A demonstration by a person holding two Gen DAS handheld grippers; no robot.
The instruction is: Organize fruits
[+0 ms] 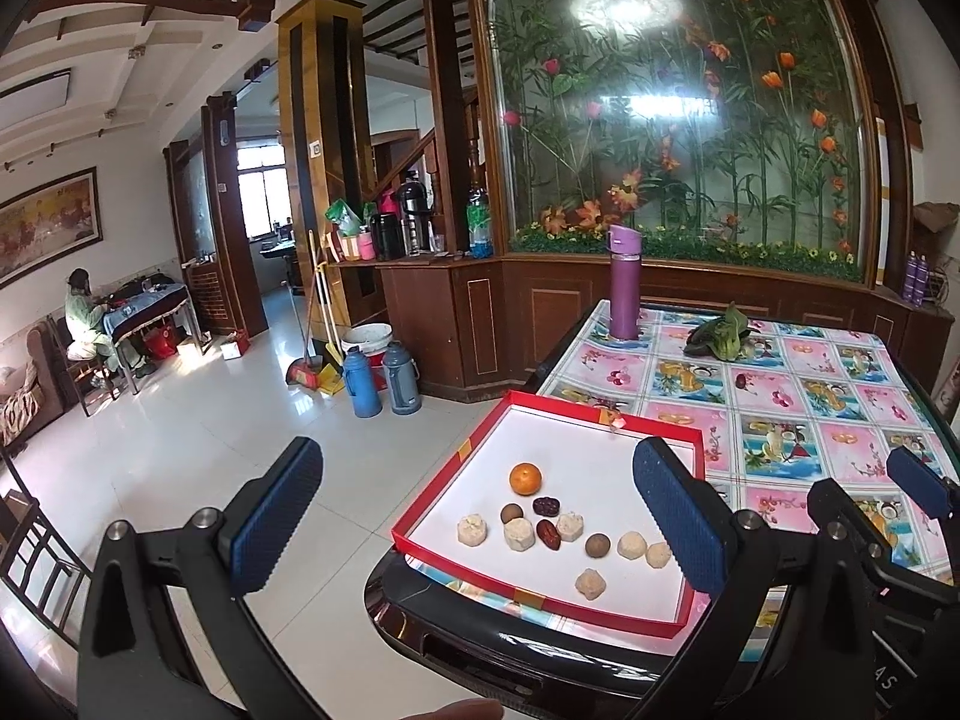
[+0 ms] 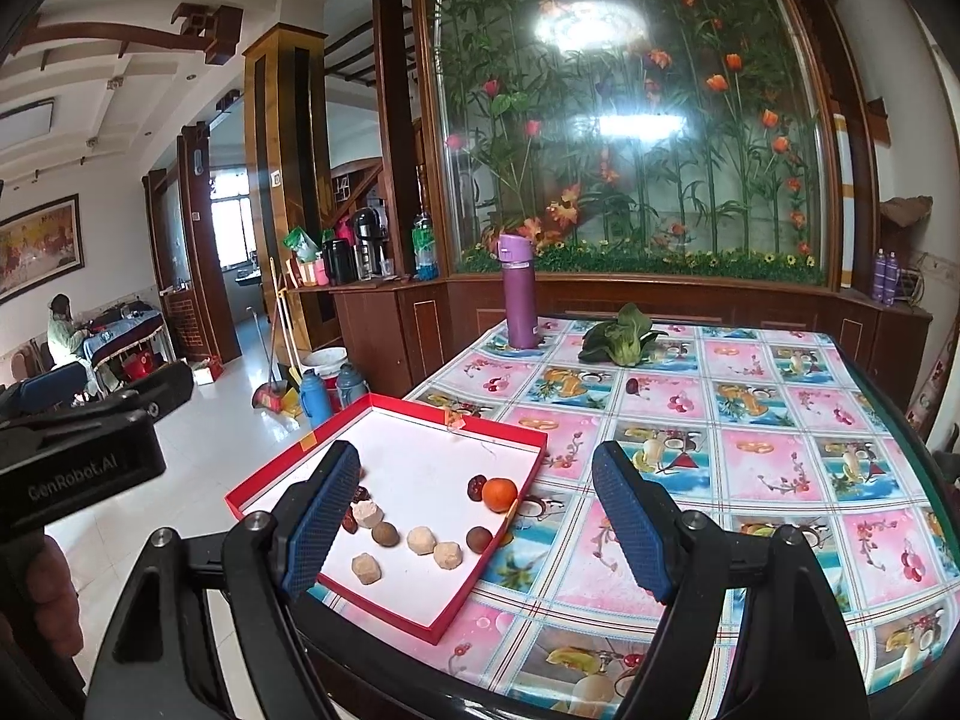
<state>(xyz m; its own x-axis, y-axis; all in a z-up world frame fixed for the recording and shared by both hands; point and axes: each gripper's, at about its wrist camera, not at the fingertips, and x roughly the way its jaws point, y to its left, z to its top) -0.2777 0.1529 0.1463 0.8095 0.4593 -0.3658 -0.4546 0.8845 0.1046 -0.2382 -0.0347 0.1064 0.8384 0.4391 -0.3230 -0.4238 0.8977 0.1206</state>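
Note:
A shallow red-rimmed white tray (image 1: 600,450) (image 2: 420,438) sits at the table's near left corner. In it lie an orange (image 1: 525,478) (image 2: 499,494), dark red dates (image 1: 546,505) (image 2: 476,487), brown round longans (image 1: 597,545) (image 2: 384,534) and several pale peeled fruits (image 1: 519,534) (image 2: 447,555). My left gripper (image 1: 474,525) hovers open in front of the tray, holding nothing. My right gripper (image 2: 474,528) is open too, over the tray's right edge, empty. A single dark date (image 2: 632,386) (image 1: 741,381) lies on the tablecloth beyond the tray.
A purple flask (image 1: 624,285) (image 2: 519,294) and a leafy green vegetable (image 1: 723,336) (image 2: 621,336) stand at the table's far side. The patterned tablecloth (image 2: 750,462) covers the table. Thermos jugs (image 1: 384,378), a bucket and a broom are on the floor to the left. A person sits far left.

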